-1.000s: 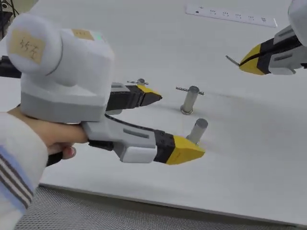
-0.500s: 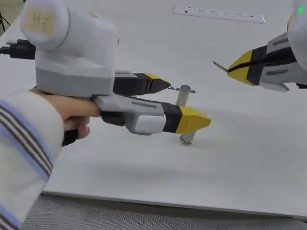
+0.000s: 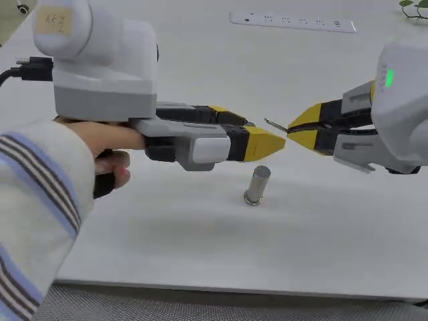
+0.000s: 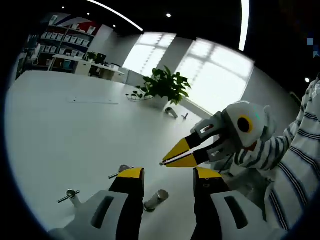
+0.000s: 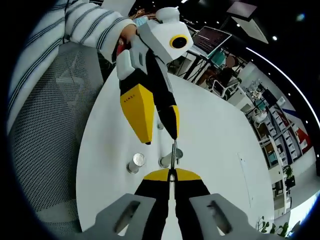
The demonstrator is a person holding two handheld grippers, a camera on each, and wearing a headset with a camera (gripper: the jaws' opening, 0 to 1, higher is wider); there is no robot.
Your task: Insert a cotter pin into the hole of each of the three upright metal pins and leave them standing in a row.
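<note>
A bare upright metal pin (image 3: pixel 257 185) stands on the white table (image 3: pixel 167 234), just below both grippers. My left gripper (image 3: pixel 265 132) hovers above it, jaws open with nothing between them. My right gripper (image 3: pixel 291 130) comes in from the right, shut on a thin cotter pin (image 3: pixel 274 125) whose tip almost meets the left jaws. In the left gripper view, two metal pins with cotter pins through them (image 4: pixel 72 195) (image 4: pixel 120 171) stand left of the bare metal pin (image 4: pixel 157 198). The right gripper view has the cotter pin (image 5: pixel 173 152) sticking out from my shut right gripper (image 5: pixel 171 175), over the metal pins (image 5: pixel 135 161).
A white power strip (image 3: pixel 294 22) lies at the table's far edge. The near table edge (image 3: pixel 200 286) runs above a grey mesh surface. A potted plant (image 4: pixel 160 85) stands far off on the table.
My right gripper has moved left and down with the cotter pin, up to the left gripper's jaws. The left gripper has risen and now hides the two fitted pins in the head view.
</note>
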